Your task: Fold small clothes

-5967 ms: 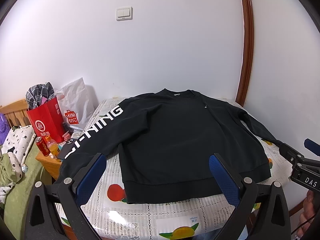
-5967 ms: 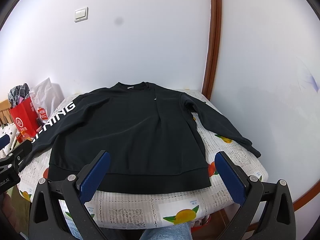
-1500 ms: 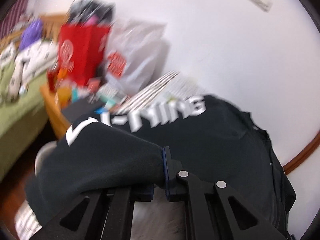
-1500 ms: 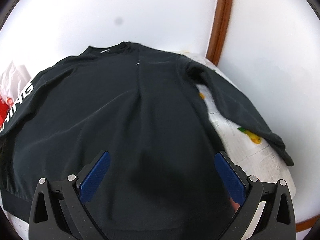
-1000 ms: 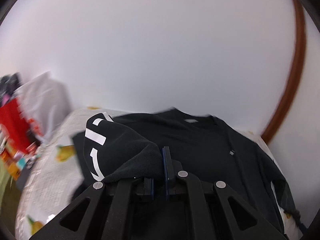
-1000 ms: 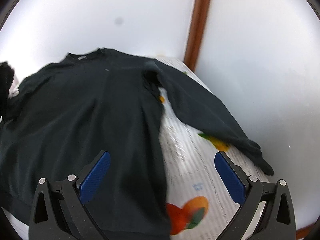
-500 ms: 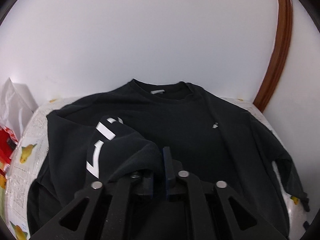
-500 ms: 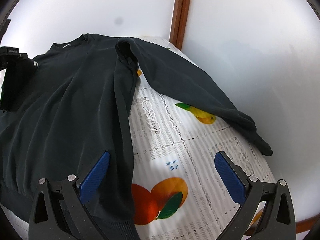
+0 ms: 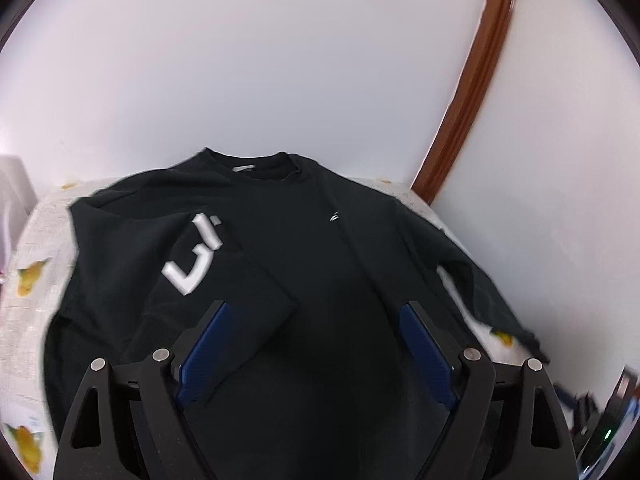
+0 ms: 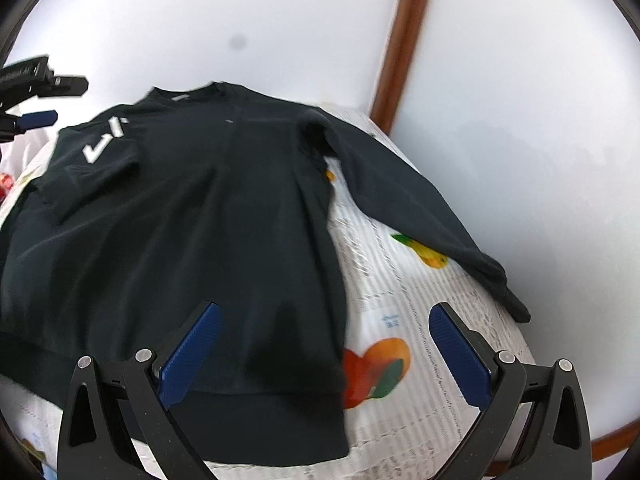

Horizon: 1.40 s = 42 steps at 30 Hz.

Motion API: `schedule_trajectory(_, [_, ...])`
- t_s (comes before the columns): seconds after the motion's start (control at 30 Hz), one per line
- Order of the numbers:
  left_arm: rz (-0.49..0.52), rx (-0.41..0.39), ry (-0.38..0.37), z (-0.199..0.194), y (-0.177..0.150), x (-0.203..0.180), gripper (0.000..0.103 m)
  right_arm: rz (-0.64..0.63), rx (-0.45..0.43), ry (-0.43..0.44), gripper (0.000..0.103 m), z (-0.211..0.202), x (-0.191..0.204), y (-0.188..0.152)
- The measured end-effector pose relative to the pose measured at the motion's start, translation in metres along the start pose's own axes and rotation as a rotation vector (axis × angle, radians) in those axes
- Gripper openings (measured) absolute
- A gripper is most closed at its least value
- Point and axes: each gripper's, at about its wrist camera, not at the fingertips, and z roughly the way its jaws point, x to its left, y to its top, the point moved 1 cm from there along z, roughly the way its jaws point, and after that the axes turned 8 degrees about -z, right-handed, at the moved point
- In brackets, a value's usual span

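A black sweatshirt (image 9: 320, 248) lies flat on the table, collar toward the wall. Its sleeve with white lettering (image 9: 192, 256) is folded in over the chest, the cuff end lying loose between the blue pads of my left gripper (image 9: 316, 344). That gripper's jaws are opening and press on nothing. In the right wrist view the sweatshirt (image 10: 200, 220) fills the left and middle, and its other sleeve (image 10: 420, 208) stretches out over the tablecloth toward the right edge. My right gripper (image 10: 324, 352) hangs open above the hem and side seam, holding nothing.
The table carries a white cloth with fruit prints (image 10: 400, 300). A white wall with a brown wooden trim (image 9: 472, 80) stands right behind it. A white bag (image 9: 12, 184) sits past the table's left end. One blue pad of my left gripper (image 10: 38, 118) shows at upper left.
The left gripper carried the lettered sleeve over the chest, then opened and let it drop there. The right gripper stayed open while its view swung toward the outstretched sleeve.
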Motion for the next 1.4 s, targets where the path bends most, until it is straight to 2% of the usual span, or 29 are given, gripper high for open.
schedule_trajectory(0.1, [0.015,-0.025,0.067,-0.021,-0.009,0.026,0.086,-0.014,-0.017,0.027,0.102,-0.007,0.014,0.009])
schedule_trajectory(0.23, [-0.044,-0.005,0.201,-0.043,-0.035,0.080,0.086,-0.024,-0.059,0.084,0.099,-0.010,0.034,0.027])
schedule_trajectory(0.3, [-0.074,0.021,0.286,-0.051,-0.055,0.111,0.086,-0.054,-0.088,0.103,0.084,-0.011,0.053,0.040])
schedule_trajectory(0.37, [-0.108,0.043,0.335,-0.055,-0.074,0.139,0.086,-0.117,-0.113,0.121,0.079,-0.010,0.078,0.052])
schedule_trajectory(0.5, [-0.172,0.096,0.317,-0.065,-0.110,0.175,0.084,-0.206,-0.118,0.150,0.079,-0.001,0.127,0.075])
schedule_trajectory(0.6, [-0.172,0.064,0.300,-0.080,-0.130,0.185,0.084,-0.250,-0.124,0.236,0.079,0.004,0.166,0.094])
schedule_trajectory(0.67, [-0.156,0.034,0.297,-0.089,-0.139,0.189,0.080,-0.279,-0.125,0.293,0.080,0.009,0.195,0.107])
schedule_trajectory(0.87, [-0.160,0.001,0.264,-0.075,-0.142,0.200,0.067,-0.382,-0.120,0.370,0.081,0.028,0.271,0.134])
schedule_trajectory(1.13, [-0.213,0.007,0.222,-0.062,-0.144,0.209,0.064,-0.409,-0.091,0.419,0.080,0.061,0.325,0.154])
schedule_trajectory(1.17, [-0.211,0.010,0.227,-0.061,-0.145,0.209,0.064,-0.407,-0.088,0.415,0.073,0.066,0.327,0.156])
schedule_trajectory(1.23, [-0.215,0.009,0.224,-0.061,-0.145,0.210,0.064,-0.403,-0.071,0.425,0.051,0.077,0.330,0.160])
schedule_trajectory(1.27, [-0.221,0.011,0.221,-0.060,-0.145,0.211,0.063,-0.400,-0.058,0.456,0.023,0.080,0.329,0.162])
schedule_trajectory(1.3, [-0.224,0.011,0.218,-0.060,-0.144,0.211,0.064,-0.391,-0.044,0.486,0.010,0.082,0.326,0.164])
schedule_trajectory(1.4, [-0.216,0.014,0.228,-0.061,-0.145,0.210,0.065,-0.348,-0.061,0.546,0.009,0.078,0.308,0.171])
